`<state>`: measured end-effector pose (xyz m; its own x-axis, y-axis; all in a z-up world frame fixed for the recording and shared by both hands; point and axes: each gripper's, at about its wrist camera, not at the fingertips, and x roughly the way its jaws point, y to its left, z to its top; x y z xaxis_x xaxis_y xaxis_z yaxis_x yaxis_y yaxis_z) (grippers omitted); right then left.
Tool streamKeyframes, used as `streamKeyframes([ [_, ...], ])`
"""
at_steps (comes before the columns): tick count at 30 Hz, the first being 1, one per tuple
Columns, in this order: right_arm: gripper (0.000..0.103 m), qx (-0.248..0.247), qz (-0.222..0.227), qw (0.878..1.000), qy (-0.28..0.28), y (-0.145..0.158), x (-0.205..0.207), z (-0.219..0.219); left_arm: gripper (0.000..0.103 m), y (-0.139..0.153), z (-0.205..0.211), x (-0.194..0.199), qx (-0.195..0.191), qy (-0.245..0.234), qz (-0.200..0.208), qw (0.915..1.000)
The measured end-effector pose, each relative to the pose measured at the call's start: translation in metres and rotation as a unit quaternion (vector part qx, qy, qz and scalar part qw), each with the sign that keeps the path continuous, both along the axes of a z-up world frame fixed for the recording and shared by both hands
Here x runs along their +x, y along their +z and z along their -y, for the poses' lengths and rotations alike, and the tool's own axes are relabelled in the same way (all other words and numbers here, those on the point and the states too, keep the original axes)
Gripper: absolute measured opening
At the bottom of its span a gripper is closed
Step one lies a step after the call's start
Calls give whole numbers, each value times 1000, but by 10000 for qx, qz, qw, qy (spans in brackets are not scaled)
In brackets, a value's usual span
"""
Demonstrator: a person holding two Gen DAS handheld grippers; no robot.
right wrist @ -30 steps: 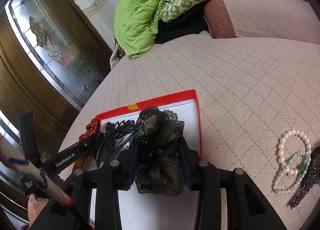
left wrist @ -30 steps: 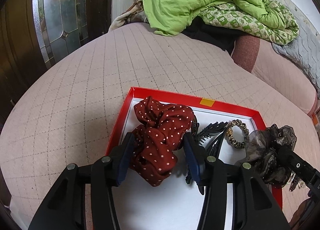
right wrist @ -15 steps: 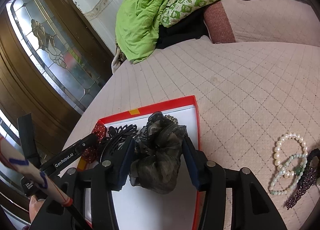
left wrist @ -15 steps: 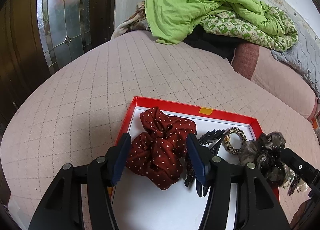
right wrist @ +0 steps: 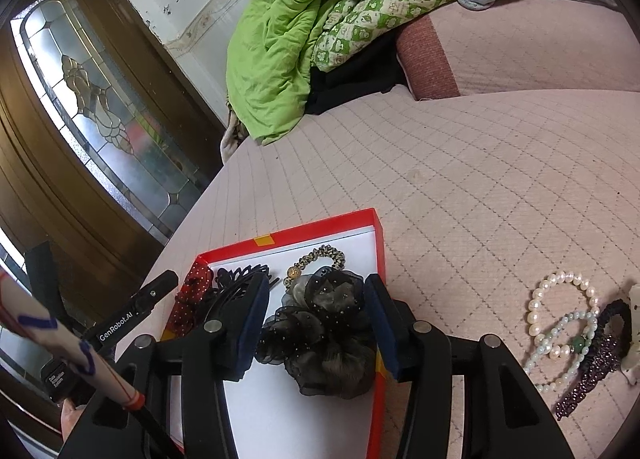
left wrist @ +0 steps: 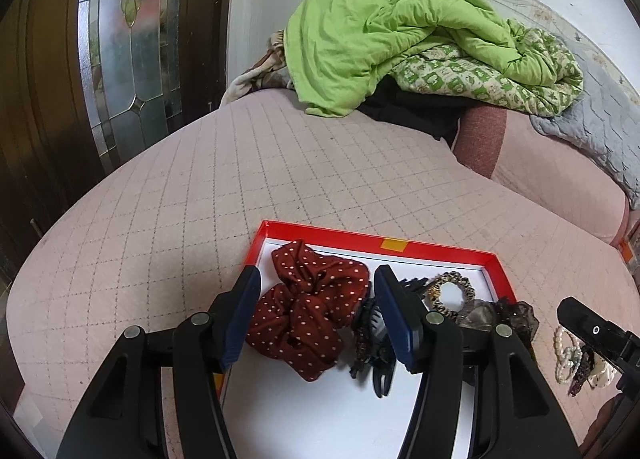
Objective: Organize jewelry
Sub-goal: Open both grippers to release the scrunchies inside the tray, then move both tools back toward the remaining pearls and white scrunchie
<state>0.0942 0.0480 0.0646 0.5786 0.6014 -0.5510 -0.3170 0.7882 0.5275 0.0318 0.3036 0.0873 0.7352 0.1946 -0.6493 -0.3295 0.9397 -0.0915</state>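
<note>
Quilted pink bed (left wrist: 280,179) underneath, green duvet (left wrist: 380,31) heaped at the far end. Red-rimmed box (left wrist: 440,249) lying flat near the edge, white floor showing. Inside it: red polka-dot scrunchie (left wrist: 308,311) at the left, long axis running near to far; black claw clip (left wrist: 372,343) just beside it, teeth pointing away; leopard hair tie (left wrist: 452,291) flat near the far wall; dark organza scrunchie (right wrist: 328,331) at the right, against the rim. Pearl bracelets (right wrist: 560,319) and beaded purple band (right wrist: 596,359) out on the bed, well apart from the box.

Left gripper (left wrist: 316,315) spread wide, fingers either side of the red scrunchie, clear of it. Right gripper (right wrist: 316,323) likewise parted around the organza scrunchie, gripping nothing. A second ago both clamped their scrunchies; now released, both pulled back and higher.
</note>
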Motion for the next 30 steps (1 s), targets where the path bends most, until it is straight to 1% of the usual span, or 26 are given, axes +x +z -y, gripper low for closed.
streamKeyframes([
  [17,54,-73,30,10000,-46,4,-9,21,62,9,37,-3,305,-266,101,9991],
  [23,54,-120,70,9998,-130,7,-15,39,62,10,58,-4,448,-409,132,9981],
  [30,54,-184,116,9993,-299,10,-26,73,63,8,94,-3,600,-719,105,9955],
])
